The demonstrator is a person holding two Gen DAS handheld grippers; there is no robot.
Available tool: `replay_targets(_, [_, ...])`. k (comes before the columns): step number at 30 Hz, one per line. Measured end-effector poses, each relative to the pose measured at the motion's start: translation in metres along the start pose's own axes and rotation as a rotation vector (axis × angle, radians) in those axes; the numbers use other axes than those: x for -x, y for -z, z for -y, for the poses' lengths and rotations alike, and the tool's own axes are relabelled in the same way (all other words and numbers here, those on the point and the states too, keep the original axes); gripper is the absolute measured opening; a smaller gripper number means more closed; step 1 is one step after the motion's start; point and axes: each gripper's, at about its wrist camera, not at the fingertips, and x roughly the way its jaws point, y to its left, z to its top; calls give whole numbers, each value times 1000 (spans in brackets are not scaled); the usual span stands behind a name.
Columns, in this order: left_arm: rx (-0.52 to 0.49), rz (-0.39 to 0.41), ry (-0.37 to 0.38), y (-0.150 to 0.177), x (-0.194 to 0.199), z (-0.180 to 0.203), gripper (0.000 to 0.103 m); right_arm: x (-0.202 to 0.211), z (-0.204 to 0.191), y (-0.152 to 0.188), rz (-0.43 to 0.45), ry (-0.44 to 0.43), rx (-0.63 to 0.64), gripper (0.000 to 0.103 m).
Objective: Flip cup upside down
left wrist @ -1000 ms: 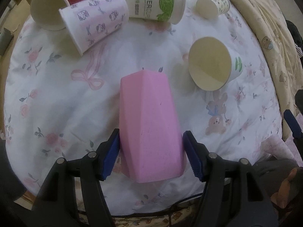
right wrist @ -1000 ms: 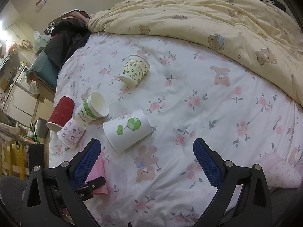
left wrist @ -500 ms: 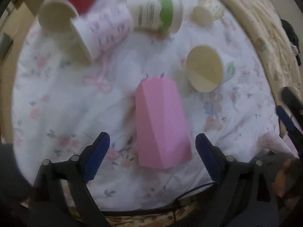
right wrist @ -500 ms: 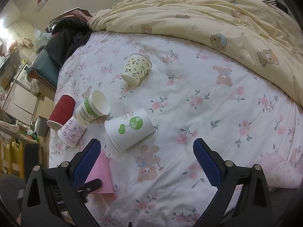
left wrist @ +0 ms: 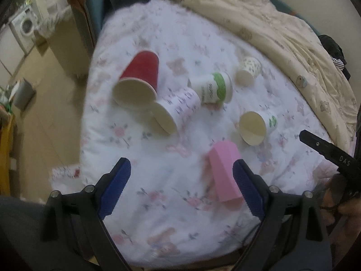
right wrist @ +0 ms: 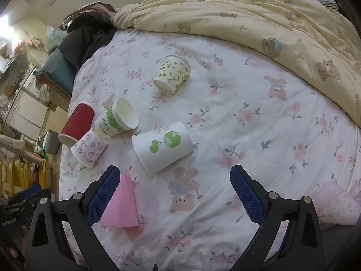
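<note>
A pink faceted cup point(left wrist: 224, 171) stands upside down on the floral bedsheet, also in the right wrist view point(right wrist: 123, 203). My left gripper point(left wrist: 181, 187) is open and empty, raised above the sheet, with the pink cup by its right finger. My right gripper point(right wrist: 176, 194) is open and empty above the sheet. Several paper cups lie on their sides: a red one point(left wrist: 138, 79), a pink-patterned one point(left wrist: 174, 113), a green-banded one point(left wrist: 212, 88), a white one with green print point(right wrist: 162, 146) and a small speckled one point(right wrist: 172, 73).
A cream quilt with bear prints point(right wrist: 259, 15) is heaped at the far side of the bed. The bed edge drops to the floor on the left point(left wrist: 52, 117). Dark clothes point(right wrist: 83, 36) and furniture stand beyond the bed.
My left gripper opened and let go of the pink cup, then pulled back and up. The pink cup stays standing on the sheet. My right gripper barely moved.
</note>
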Motion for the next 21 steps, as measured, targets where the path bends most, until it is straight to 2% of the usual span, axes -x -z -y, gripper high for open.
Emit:
replay_targets(4, [45,8,32,2,-9,-12,90,-4,-7,2,-16,0,29,100])
replay_targets(6, [53,34,-3,2,-10,-14,90,-7,-10,4,-32,-11,46,100])
replay_targets(12, [82,14,-42,4,-17,-20,90,-13,-20,7,-80,-73,79,99])
replay_targets(16, [112,25,-49,4,-13,-27,90,-24,-32,6,-182,-127,91,96])
replay_targets(18, [121,27,-58,3,-13,-29,90,-29,-43,6,-221,-128,120,89])
replay_targets(21, [157,15,-60,2,-14,-37,90,-45,-65,6,-335,-143,158,87])
